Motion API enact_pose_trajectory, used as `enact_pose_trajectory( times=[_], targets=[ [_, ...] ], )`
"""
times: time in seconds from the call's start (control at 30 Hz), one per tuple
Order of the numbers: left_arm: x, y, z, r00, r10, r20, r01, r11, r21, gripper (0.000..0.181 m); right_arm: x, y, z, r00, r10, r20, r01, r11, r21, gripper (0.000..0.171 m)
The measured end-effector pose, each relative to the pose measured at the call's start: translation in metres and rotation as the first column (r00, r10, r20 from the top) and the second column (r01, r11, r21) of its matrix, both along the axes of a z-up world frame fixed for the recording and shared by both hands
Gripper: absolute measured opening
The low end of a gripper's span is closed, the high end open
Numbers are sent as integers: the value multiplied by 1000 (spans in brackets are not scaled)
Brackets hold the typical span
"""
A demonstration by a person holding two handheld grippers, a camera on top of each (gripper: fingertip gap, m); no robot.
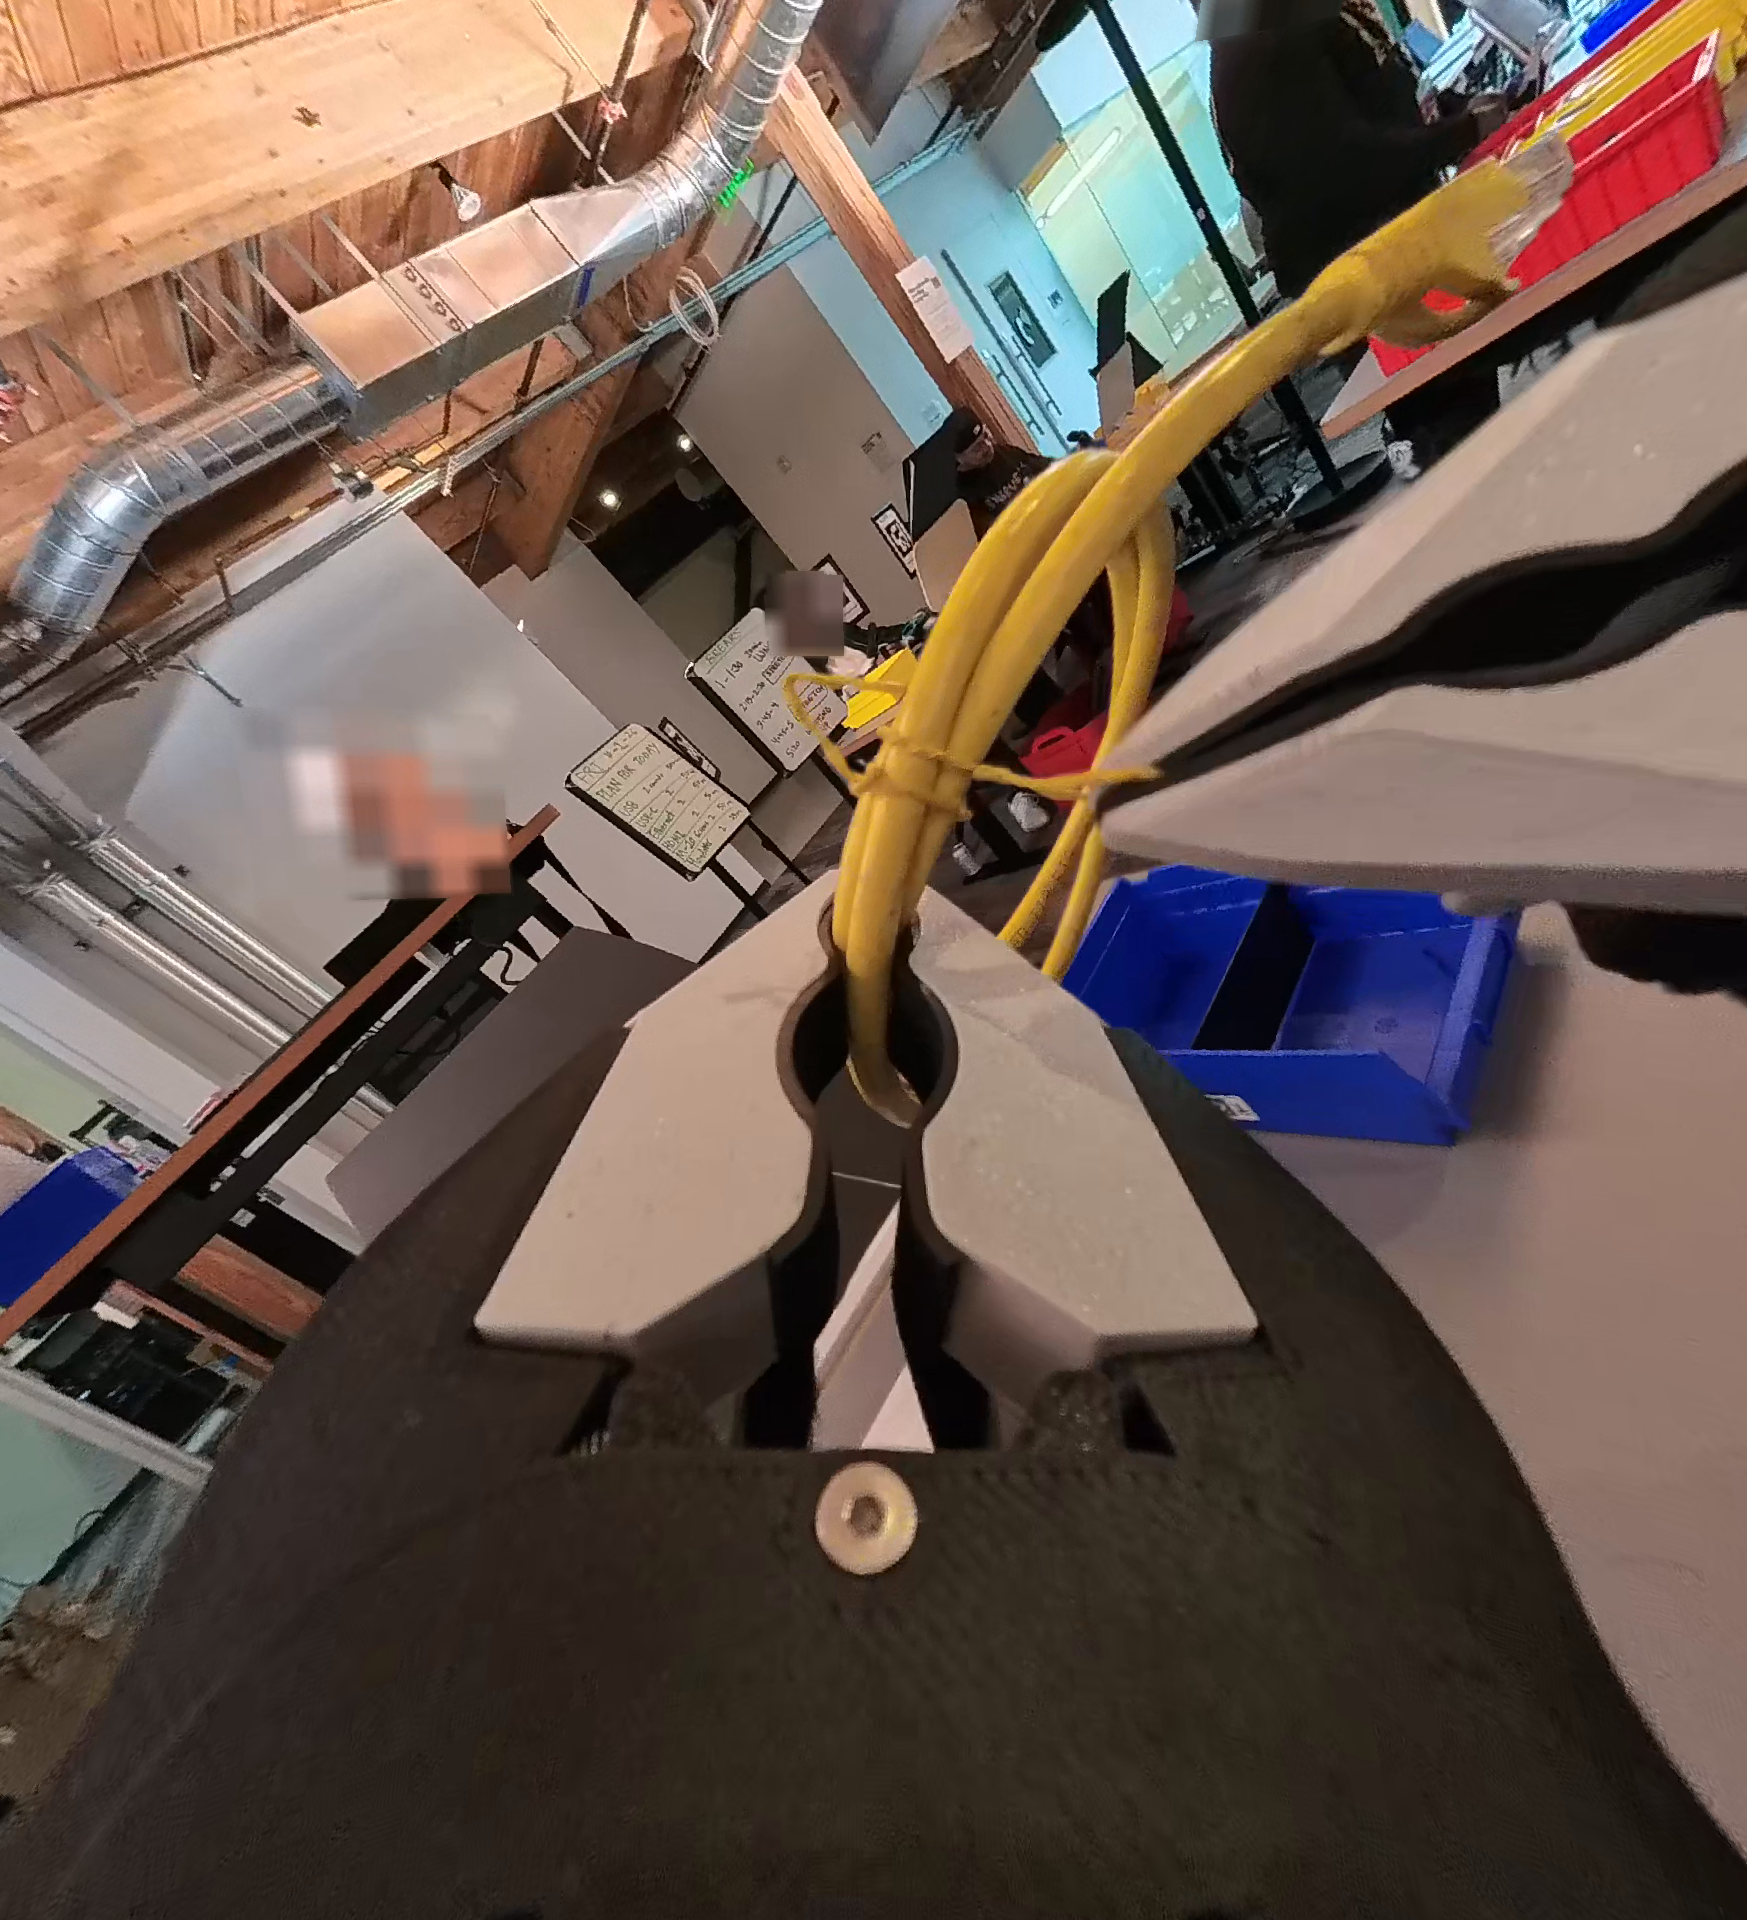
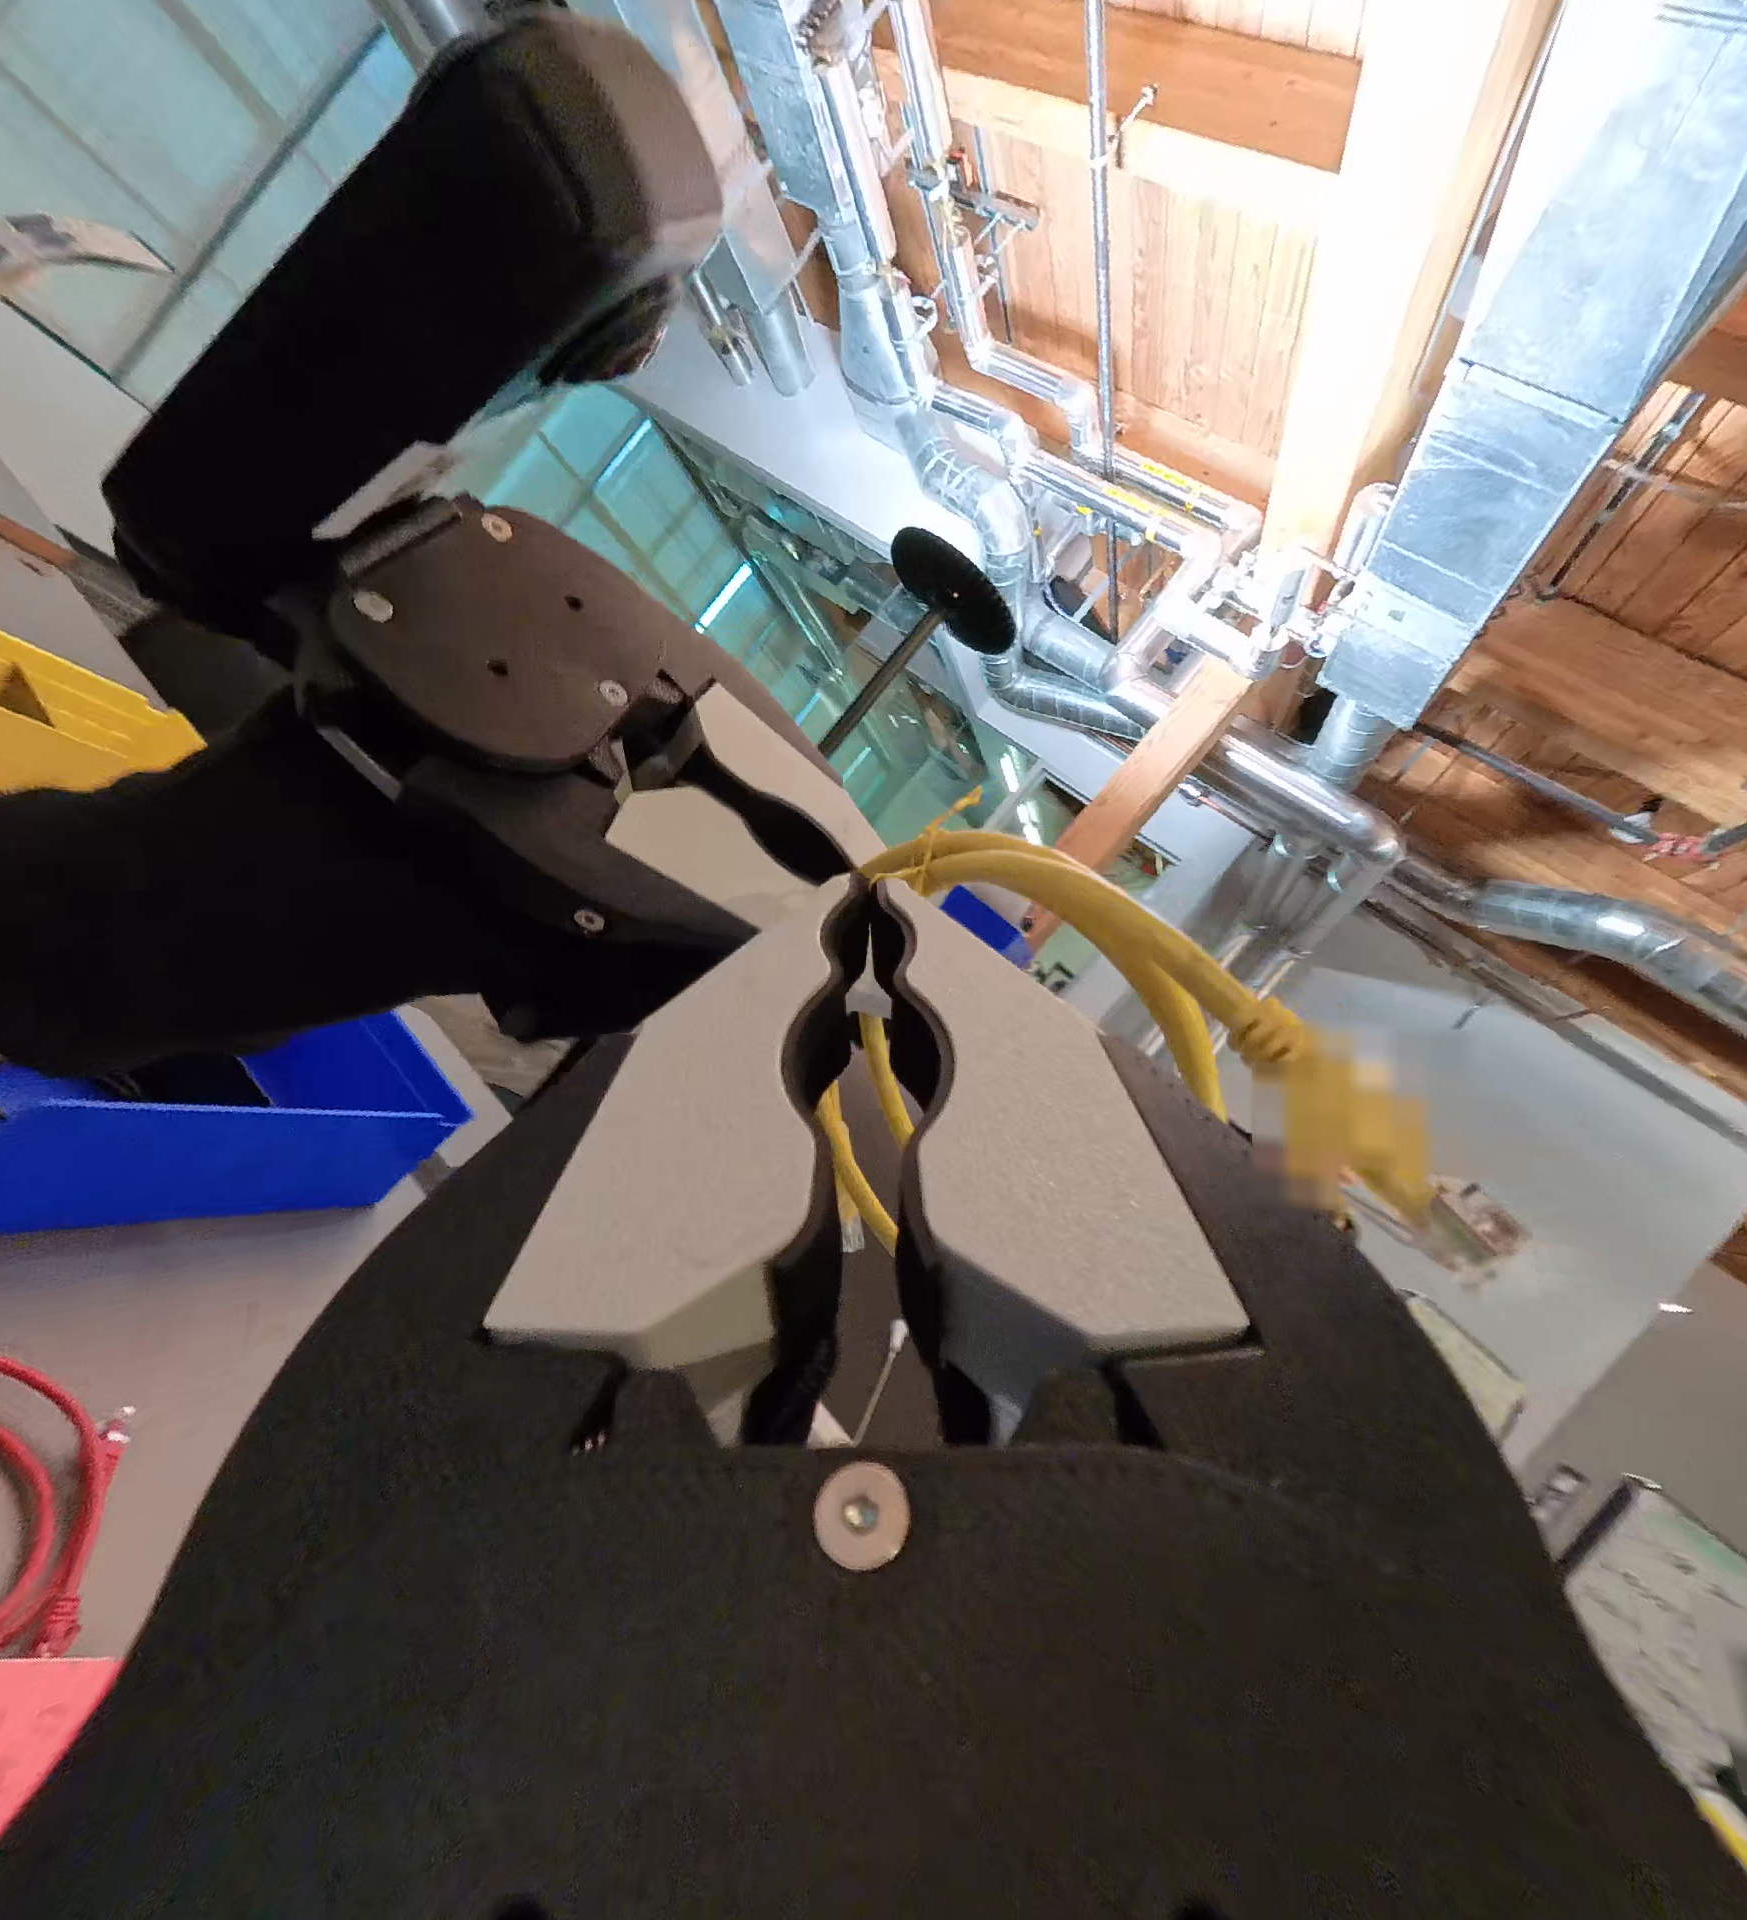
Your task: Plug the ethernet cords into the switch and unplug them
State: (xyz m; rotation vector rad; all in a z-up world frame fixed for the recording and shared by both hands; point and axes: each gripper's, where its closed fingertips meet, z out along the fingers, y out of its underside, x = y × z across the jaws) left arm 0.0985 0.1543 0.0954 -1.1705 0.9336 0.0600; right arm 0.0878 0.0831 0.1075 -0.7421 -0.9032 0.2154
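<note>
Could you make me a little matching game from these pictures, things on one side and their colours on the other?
Things:
1. bundled ethernet cord
2. open bin on the table
3. coiled cord lying on the table
4. fingers of the left gripper

Colours:
A. blue
B. grey
C. yellow
D. red

Pairs: 1-C, 2-A, 3-D, 4-B

Left gripper (image 1: 871, 920) tilted upward, jaws closed – right gripper (image 2: 867, 902) likewise closed, tips meeting the left's, black-gloved hand (image 2: 121, 914) behind.
</note>
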Motion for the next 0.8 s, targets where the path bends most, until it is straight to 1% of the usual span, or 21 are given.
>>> enact_pose_trajectory(
  times=[0.17,0.5,0.57,0.6,0.63,0.67,0.73,0.8],
  targets=[
    [2,-1,-1,998,34,-44,-33,999,26,0,13,1,10,983,133,-126,-148,981,-122,0],
    [4,-6,1,999,14,-34,-13,1000,23,0,30,24,11,953,166,-255,-232,938,-257,0],
    [-4,-9,9,1000,2,31,-2,1000,11,0,41,34,11,943,154,-294,-240,929,-282,0],
    [-10,-8,12,999,27,29,-27,1000,15,0,48,37,12,941,150,-303,-240,927,-287,0],
    [-15,-6,12,997,74,-21,-73,996,54,0,52,38,13,942,151,-299,-238,930,-281,0],
    [-15,-6,11,995,90,-46,-87,994,61,0,51,34,14,940,181,-291,-260,929,-262,0],
    [-9,-8,10,999,48,-13,-48,999,19,0,41,19,16,933,257,-253,-316,920,-232,0],
    [-9,-6,11,998,57,-15,-57,998,25,0,30,10,14,930,290,-226,-339,915,-219,0]
  ],
)
